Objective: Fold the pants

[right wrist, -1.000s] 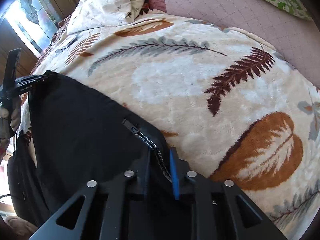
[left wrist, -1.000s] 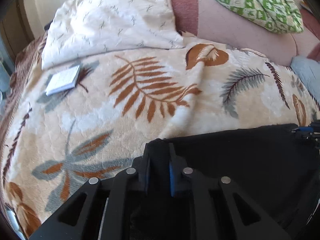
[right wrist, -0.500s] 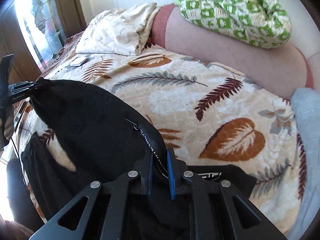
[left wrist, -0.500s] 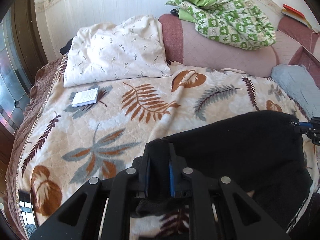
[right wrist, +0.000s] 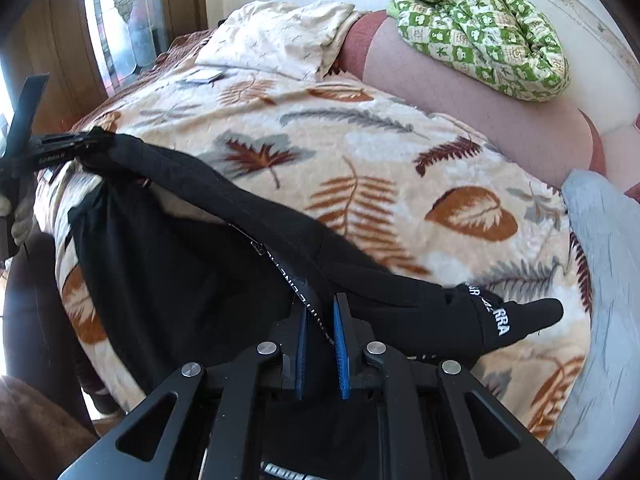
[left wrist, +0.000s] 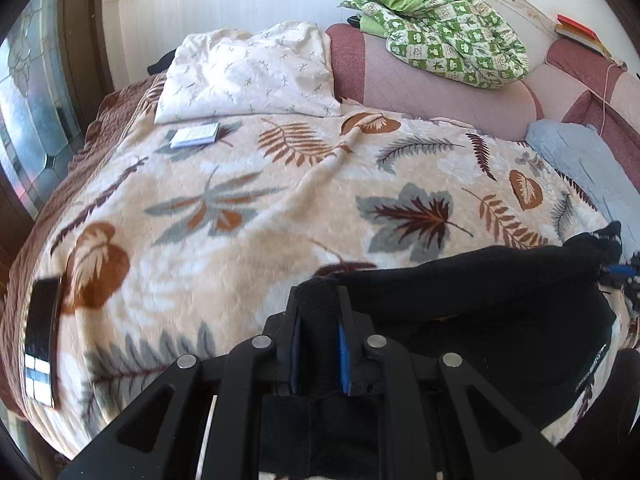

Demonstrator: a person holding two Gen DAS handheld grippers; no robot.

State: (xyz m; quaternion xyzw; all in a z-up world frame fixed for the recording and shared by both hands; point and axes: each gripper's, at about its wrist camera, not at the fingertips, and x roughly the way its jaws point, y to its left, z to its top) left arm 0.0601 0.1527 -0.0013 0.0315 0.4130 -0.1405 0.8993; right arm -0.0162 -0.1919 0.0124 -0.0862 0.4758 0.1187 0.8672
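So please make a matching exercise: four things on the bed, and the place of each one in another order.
Things:
1. black pants
2. green quilt
3. small white booklet
4. grey cloth

Places:
a. on the blanket, just below the white pillow
b. on top of the pink headboard
c. clamped in both jaws
d. at the blanket's far right edge

Pairs: 1-c, 2-b, 3-a, 4-d

Left hand-held gripper (left wrist: 319,346) up close: matte black frame, two angular arms with triangular cut-outs, four round silver screw heads across the top, bright blue pads lining the inner faces of the fingers (left wrist: 343,354). Right hand-held gripper (right wrist: 320,346), same build, black body, silver screws, blue pads, some white lettering low on the body, too small to read. Seen from the right wrist, the far unit shows small white print on its black side.
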